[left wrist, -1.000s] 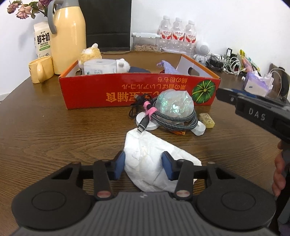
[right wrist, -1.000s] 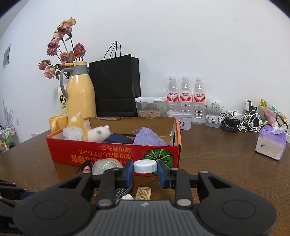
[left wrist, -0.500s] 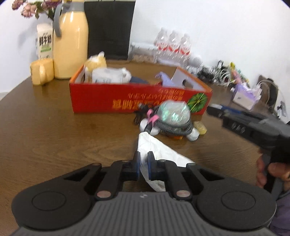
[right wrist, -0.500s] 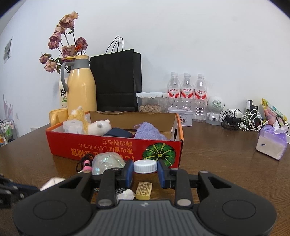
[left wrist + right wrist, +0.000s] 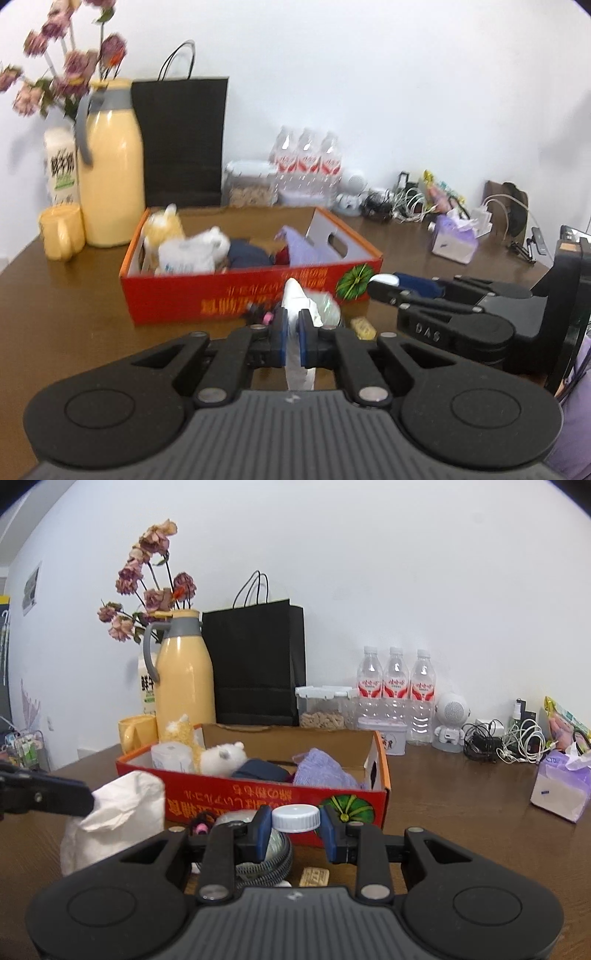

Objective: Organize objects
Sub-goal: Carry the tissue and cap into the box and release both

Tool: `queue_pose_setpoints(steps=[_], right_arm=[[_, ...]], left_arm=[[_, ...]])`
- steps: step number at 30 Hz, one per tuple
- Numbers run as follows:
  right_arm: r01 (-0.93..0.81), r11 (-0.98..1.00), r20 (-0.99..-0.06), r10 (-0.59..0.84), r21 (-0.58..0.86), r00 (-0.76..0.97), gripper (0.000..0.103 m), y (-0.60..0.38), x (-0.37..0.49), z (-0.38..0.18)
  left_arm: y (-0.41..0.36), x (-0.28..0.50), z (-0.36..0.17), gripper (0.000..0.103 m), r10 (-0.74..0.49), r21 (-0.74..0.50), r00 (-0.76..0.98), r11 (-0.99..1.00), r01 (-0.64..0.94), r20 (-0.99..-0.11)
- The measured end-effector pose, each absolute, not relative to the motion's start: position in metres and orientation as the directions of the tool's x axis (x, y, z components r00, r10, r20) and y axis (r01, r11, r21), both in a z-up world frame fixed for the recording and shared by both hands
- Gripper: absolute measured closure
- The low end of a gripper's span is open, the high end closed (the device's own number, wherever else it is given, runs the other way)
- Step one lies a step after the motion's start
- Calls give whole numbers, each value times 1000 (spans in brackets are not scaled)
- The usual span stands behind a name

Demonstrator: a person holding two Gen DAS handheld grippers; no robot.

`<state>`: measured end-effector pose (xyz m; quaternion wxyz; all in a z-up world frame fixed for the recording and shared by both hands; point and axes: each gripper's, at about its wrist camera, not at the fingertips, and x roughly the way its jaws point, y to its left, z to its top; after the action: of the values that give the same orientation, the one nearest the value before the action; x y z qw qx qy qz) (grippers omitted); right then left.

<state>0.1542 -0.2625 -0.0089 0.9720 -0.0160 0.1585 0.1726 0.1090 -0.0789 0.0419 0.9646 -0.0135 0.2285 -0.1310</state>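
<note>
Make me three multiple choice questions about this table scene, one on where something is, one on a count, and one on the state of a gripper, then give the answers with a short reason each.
1. Where does the black paper bag stand?
A. Behind the red box, against the wall
B. Inside the red box
C. Lying flat at the table's front edge

2. How many water bottles stand in a row by the wall?
A. One
B. Three
C. Five

3. What is the left gripper doing?
A. Open over bare table
B. Shut on the crumpled white tissue
C. Shut on a yellow mug

Answers:
1. A, the bag rises upright beyond the box's far wall.
2. B, three red-labelled bottles stand side by side.
3. B, its blue pads pinch the tissue, which hangs clear of the table; the right gripper holds the white bottle cap.
</note>
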Motion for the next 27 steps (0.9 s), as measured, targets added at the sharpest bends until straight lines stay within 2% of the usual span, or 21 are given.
queue_pose_setpoints(steps=[8,16,22,27], right_arm=[[-364,931,-267,351,0,897,75,-251,165,13],[-335,942,-257,322,-10,911,75,-236,224,30],[-284,958,-278,283,38,918,75,-230,273,17],[-272,961,-351,269,40,897,76,-229,295,-8]], left_arm=[[-88,132,71,97,-288,-62,893,957,285,-345],[-84,200,83,97,-249,-105,927,968,228,-279],[-81,262,67,96,-189,-152,935,977,148,-301],[-78,293,31,96,-135,-131,923,987,93,-360]])
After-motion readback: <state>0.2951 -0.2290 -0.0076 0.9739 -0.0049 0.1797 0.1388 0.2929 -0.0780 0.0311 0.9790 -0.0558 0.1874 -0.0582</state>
